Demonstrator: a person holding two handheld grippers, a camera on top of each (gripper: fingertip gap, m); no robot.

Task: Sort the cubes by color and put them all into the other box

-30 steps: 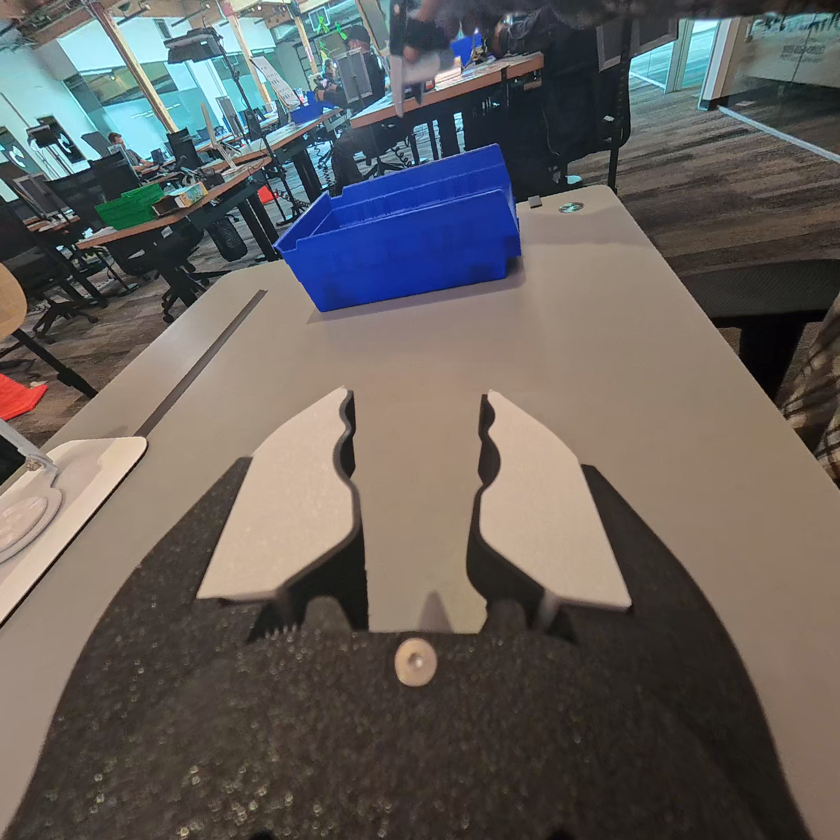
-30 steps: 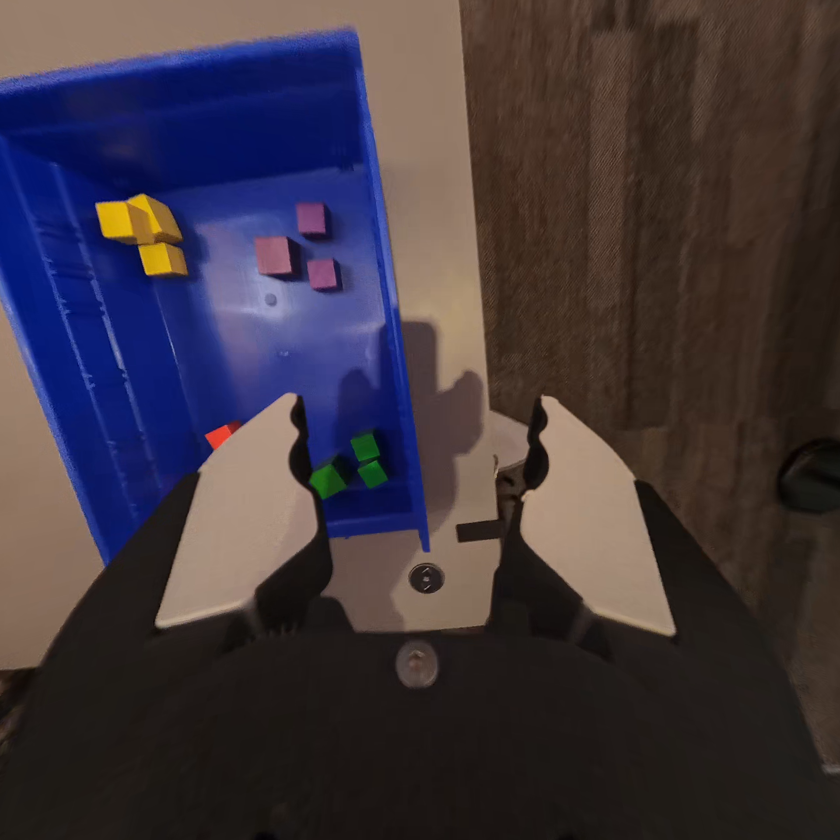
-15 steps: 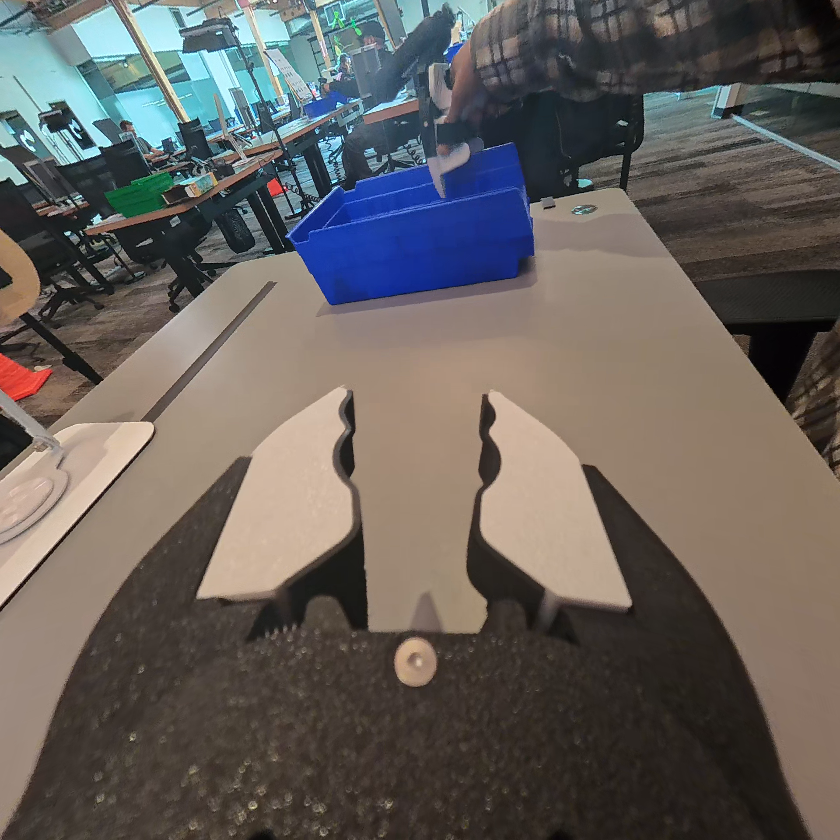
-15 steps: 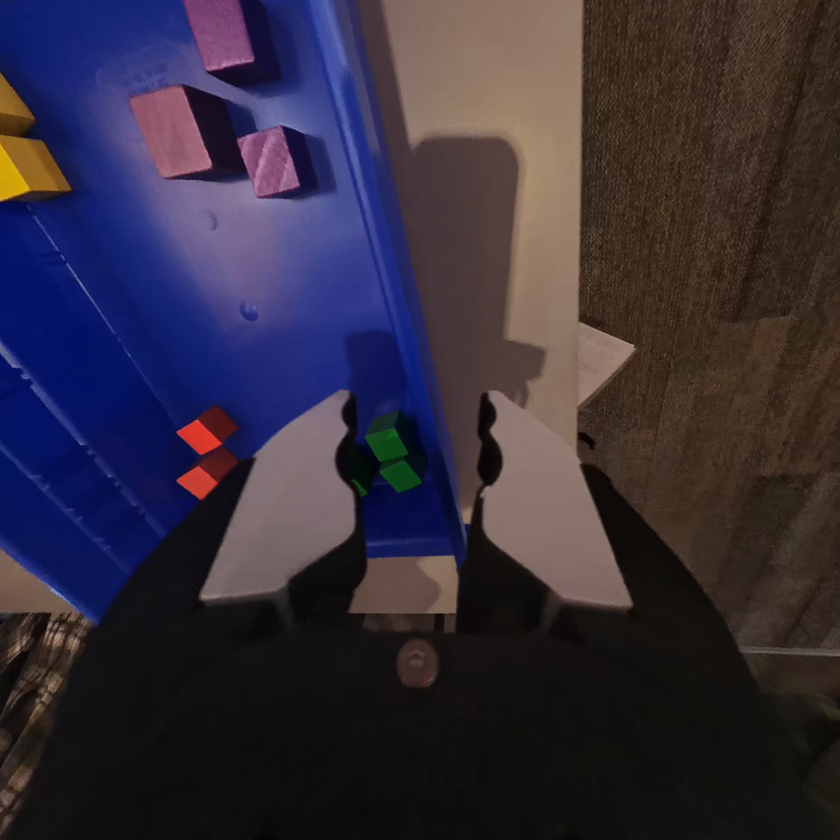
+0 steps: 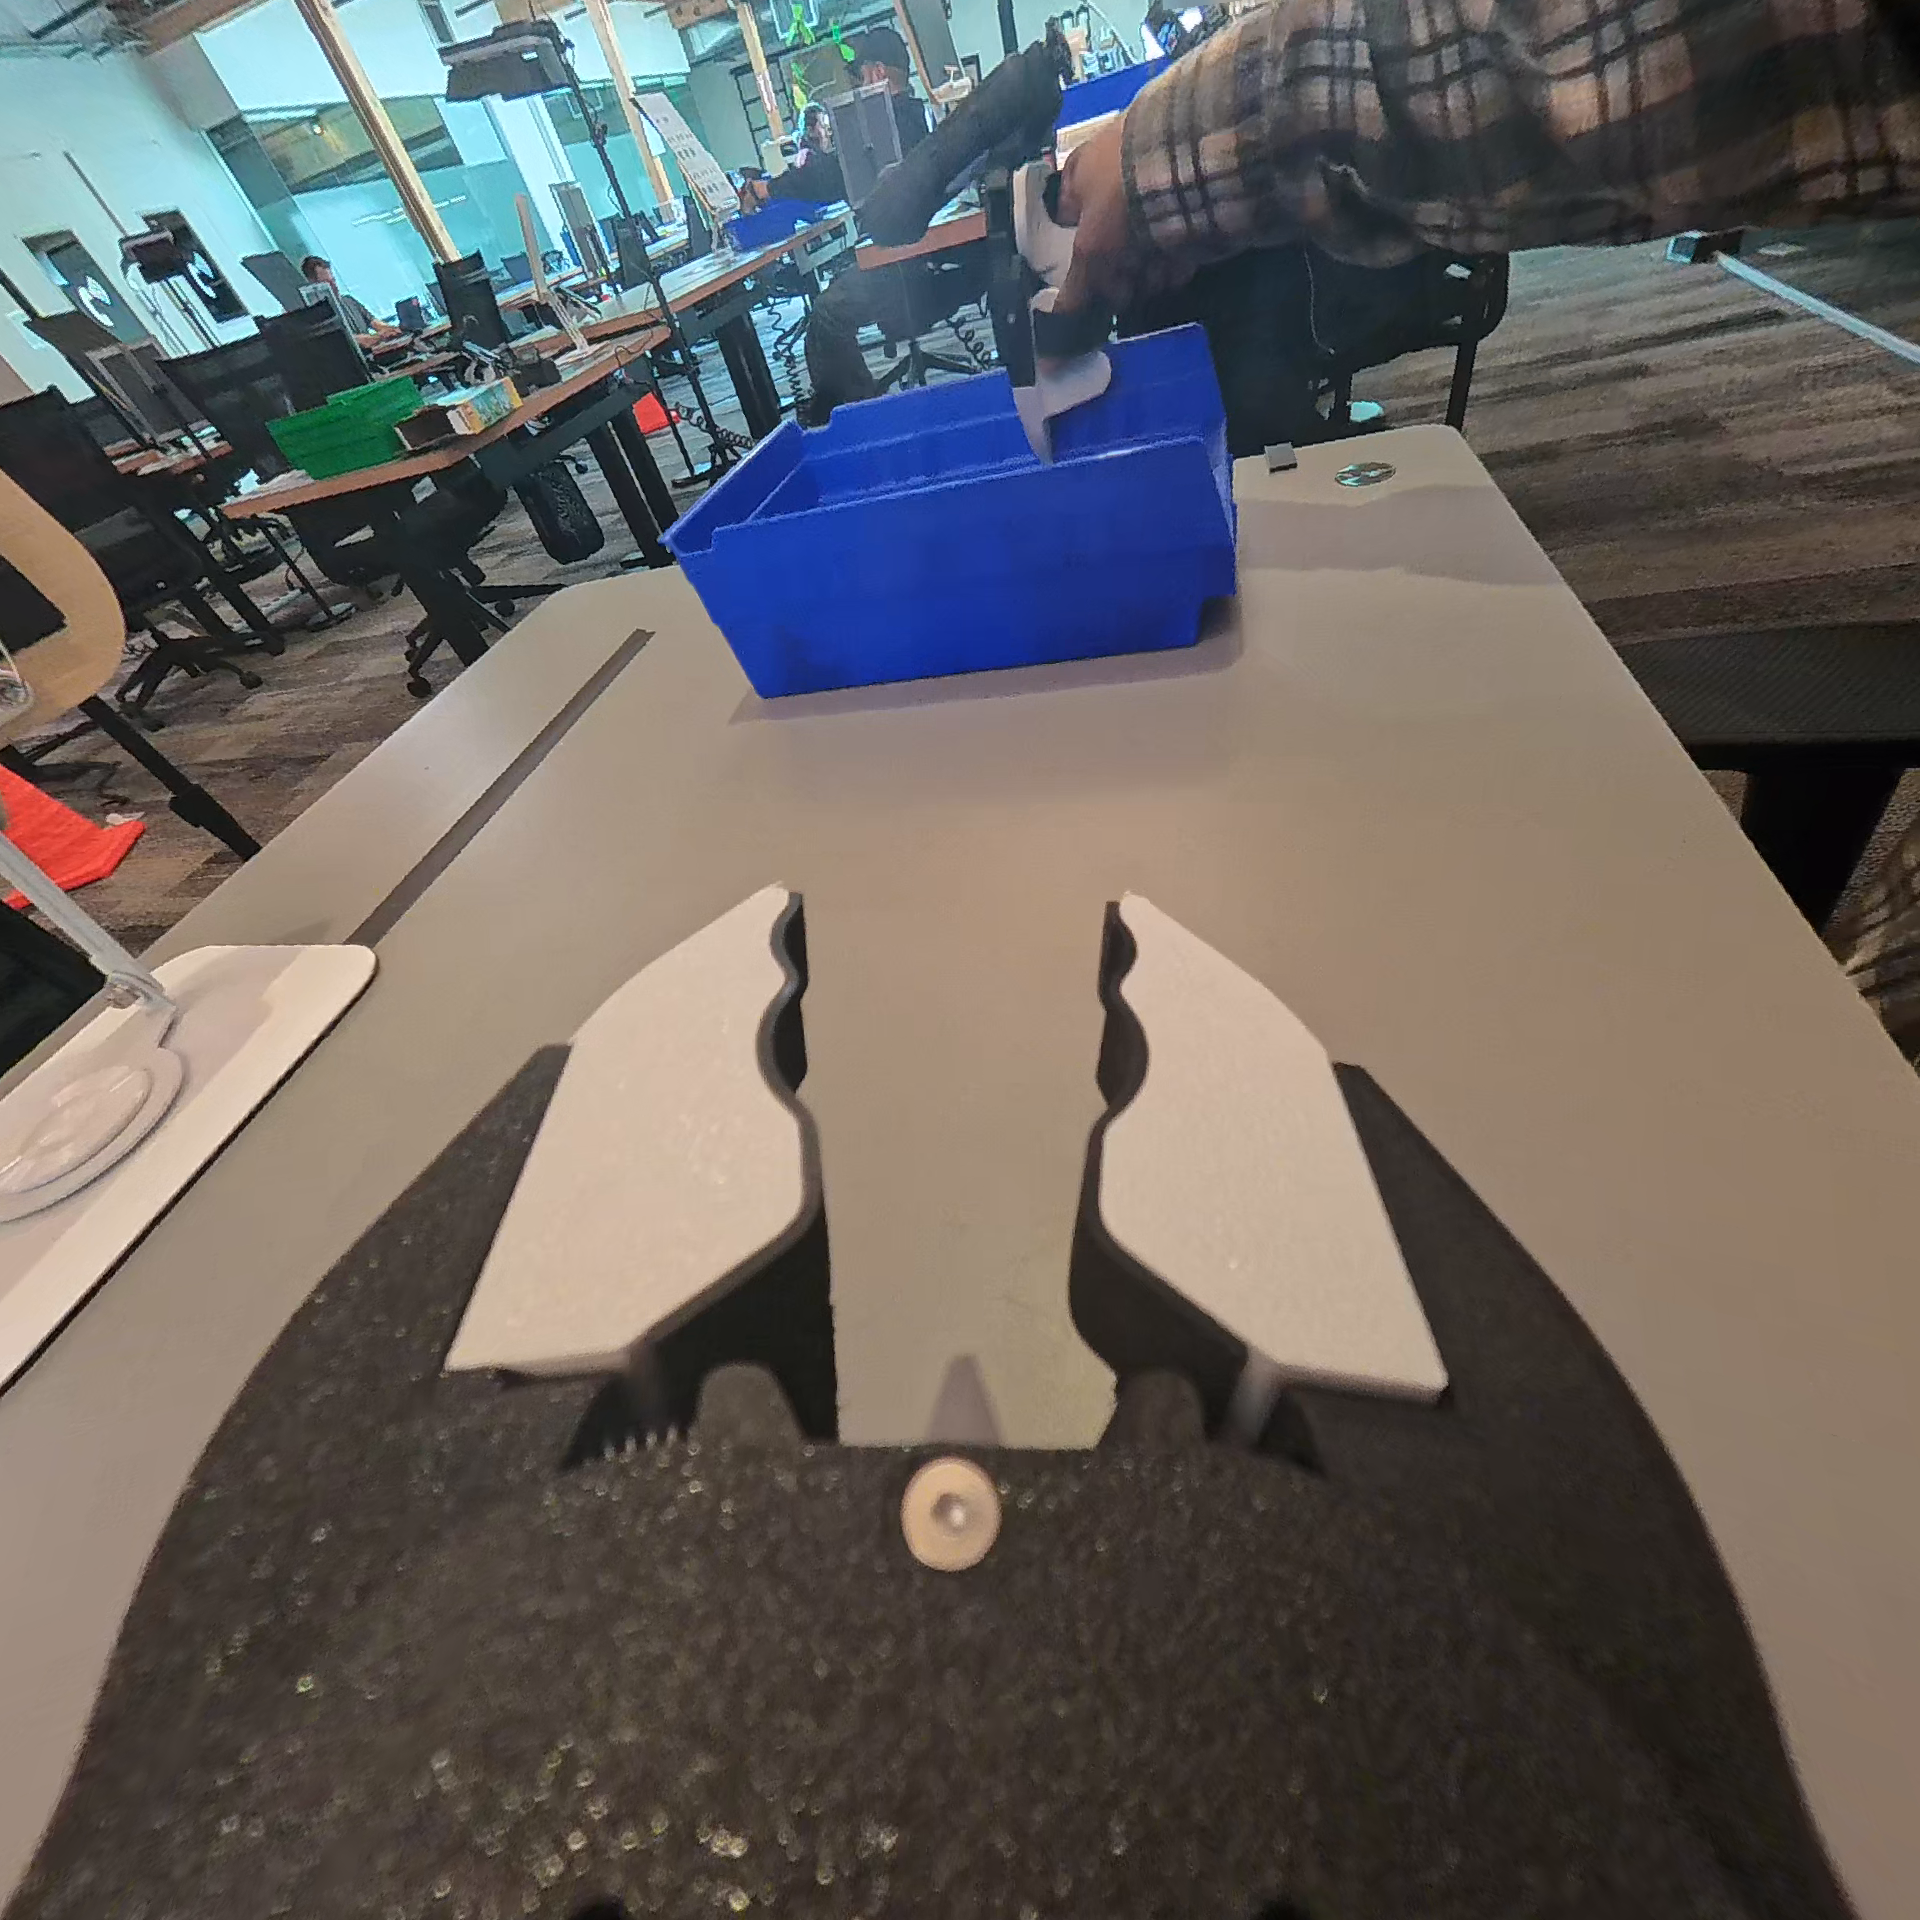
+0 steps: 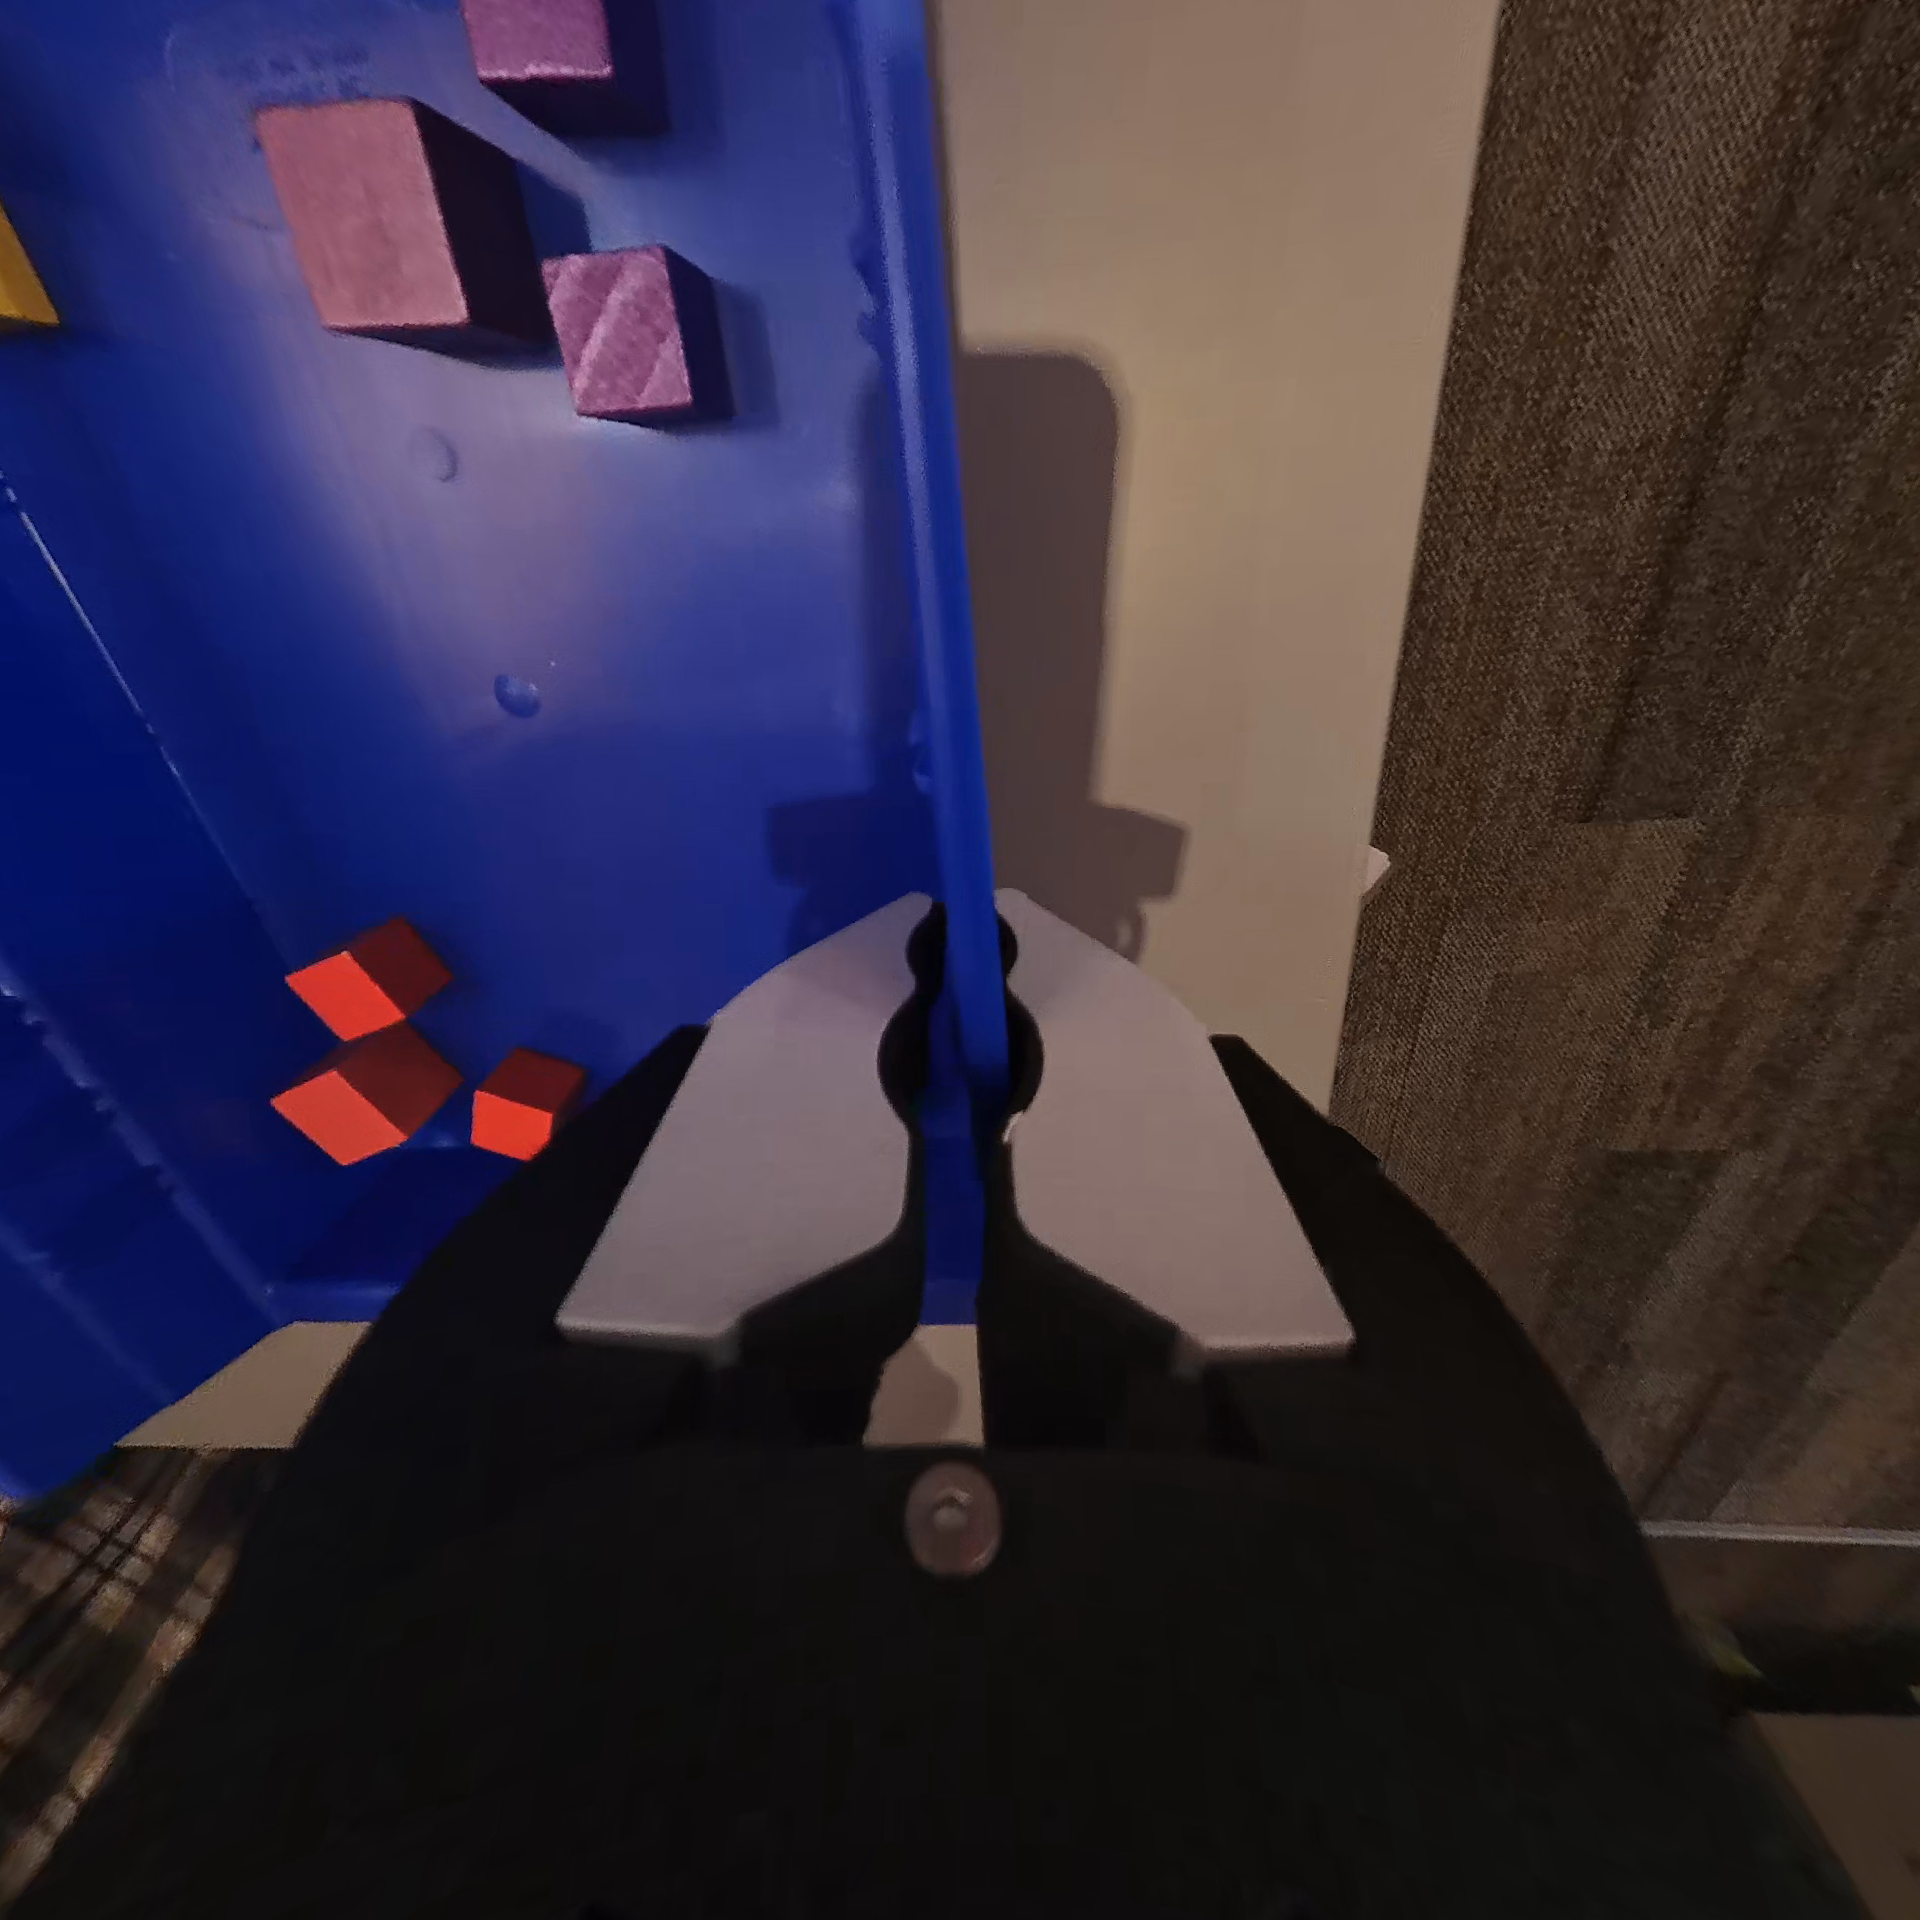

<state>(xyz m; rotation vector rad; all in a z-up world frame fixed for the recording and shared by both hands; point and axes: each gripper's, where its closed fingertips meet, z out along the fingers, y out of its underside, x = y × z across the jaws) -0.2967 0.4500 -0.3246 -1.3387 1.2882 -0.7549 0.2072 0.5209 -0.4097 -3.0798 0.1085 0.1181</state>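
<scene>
Your right tongs [image 6: 961,1023] pinch the side wall of the blue plastic box [image 6: 623,644].

The box sits at the far right corner of the grey table [image 5: 1351,831], holding red wooden cubes [image 6: 364,1049] and purple wooden cubes [image 6: 364,218] in separate colour clusters. Gripping the wall probably lets you shift or steady the box. Your left tongs [image 5: 954,914] rest open and empty at the near edge.
</scene>
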